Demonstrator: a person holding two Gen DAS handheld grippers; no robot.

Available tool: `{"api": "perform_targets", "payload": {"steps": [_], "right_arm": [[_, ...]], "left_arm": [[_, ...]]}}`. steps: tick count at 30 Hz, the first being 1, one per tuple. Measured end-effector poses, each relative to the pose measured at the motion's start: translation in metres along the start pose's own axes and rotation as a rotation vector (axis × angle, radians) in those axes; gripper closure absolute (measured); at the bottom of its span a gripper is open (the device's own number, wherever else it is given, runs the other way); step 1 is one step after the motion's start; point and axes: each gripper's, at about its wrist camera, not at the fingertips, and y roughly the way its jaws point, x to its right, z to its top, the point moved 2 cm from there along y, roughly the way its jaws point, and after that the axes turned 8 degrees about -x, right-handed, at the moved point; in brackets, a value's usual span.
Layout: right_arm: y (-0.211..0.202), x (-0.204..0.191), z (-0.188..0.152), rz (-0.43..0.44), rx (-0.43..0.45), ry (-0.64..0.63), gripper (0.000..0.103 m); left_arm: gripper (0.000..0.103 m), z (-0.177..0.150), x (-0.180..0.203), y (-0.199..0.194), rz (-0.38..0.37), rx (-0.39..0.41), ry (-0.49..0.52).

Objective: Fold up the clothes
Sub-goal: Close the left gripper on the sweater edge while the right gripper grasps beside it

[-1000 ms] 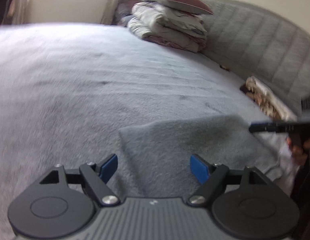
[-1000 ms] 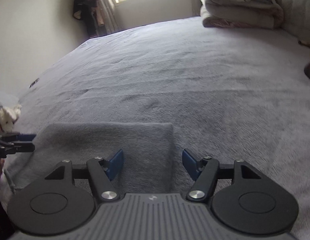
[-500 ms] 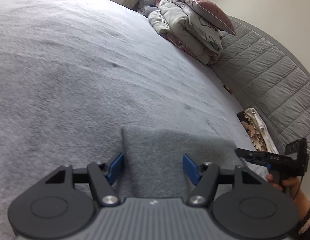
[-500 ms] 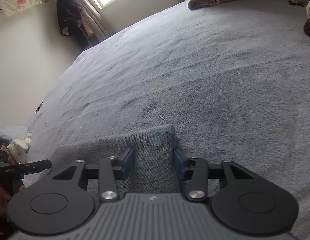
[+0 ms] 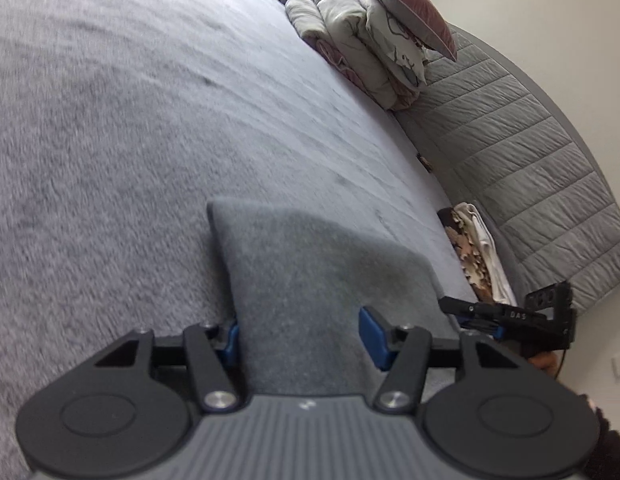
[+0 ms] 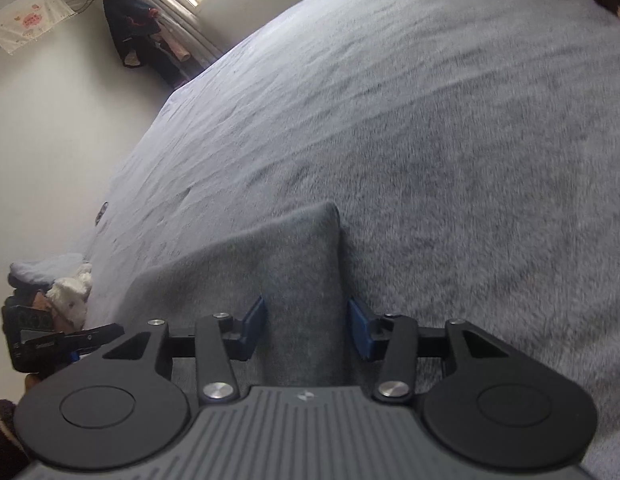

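A folded grey garment (image 5: 310,280) lies on the near part of a wide grey plush bed cover (image 5: 130,140), a shade darker than the pile beneath it. Its cloth looks thick and felt-like, with a smooth, even surface and straight edges. In the left wrist view its far left corner is crisp and squared; in the right wrist view the far right corner (image 6: 326,216) is rounded and slightly raised, casting a thin shadow on the cover.

The left gripper (image 5: 306,332) straddles the garment's left end. Its jaws have just been closing, and the cloth sits between the blue pads (image 5: 374,336); the left pad touches the garment's edge, while the right pad appears to rest on the cloth, so a firm pinch cannot be confirmed. The right gripper (image 6: 306,328) straddles the right end in the same way, jaws having just opened a little, with cloth between its pads (image 6: 254,324) and small gaps visible beside them.

Far off to the right, folded quilts (image 5: 362,36) and a pink pillow (image 5: 410,12) are stacked against a quilted grey headboard (image 5: 530,168). Another folded patterned item (image 5: 478,252) lies near the headboard.
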Motion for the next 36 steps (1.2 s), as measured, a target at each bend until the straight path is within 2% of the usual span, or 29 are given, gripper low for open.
{"api": "perform_targets", "payload": {"steps": [4, 9, 13, 17, 23, 25, 26, 28, 36], "right_arm": [[0.001, 0.002, -0.003, 0.049, -0.026, 0.033, 0.054], [0.016, -0.013, -0.003, 0.058, -0.044, 0.0, 0.053], [0.025, -0.022, 0.001, 0.067, -0.035, 0.0, 0.053], [0.03, -0.031, 0.0, 0.061, -0.034, -0.027, 0.054], [0.032, -0.032, 0.0, 0.048, -0.025, -0.044, 0.055], [0.033, -0.034, 0.001, 0.031, -0.016, -0.057, 0.059], [0.033, -0.036, 0.001, 0.017, -0.007, -0.071, 0.065], [0.03, -0.041, -0.002, -0.005, 0.016, -0.093, 0.073], [0.009, -0.055, -0.008, -0.051, 0.113, -0.162, 0.078]], "left_arm": [[0.046, 0.004, -0.008, 0.003, -0.052, -0.023, -0.08], [0.049, 0.004, -0.007, 0.01, -0.071, -0.033, -0.104], [0.06, 0.003, -0.005, 0.013, -0.058, -0.029, -0.105], [0.064, 0.003, -0.001, 0.014, -0.053, -0.026, -0.102], [0.064, 0.001, 0.002, 0.018, -0.022, -0.02, -0.082], [0.07, 0.001, 0.002, 0.019, -0.009, -0.011, -0.089], [0.074, 0.0, 0.002, 0.018, -0.001, -0.004, -0.093], [0.076, -0.001, 0.006, 0.017, 0.018, 0.015, -0.086], [0.08, 0.005, 0.022, 0.011, 0.082, 0.067, -0.029]]}}
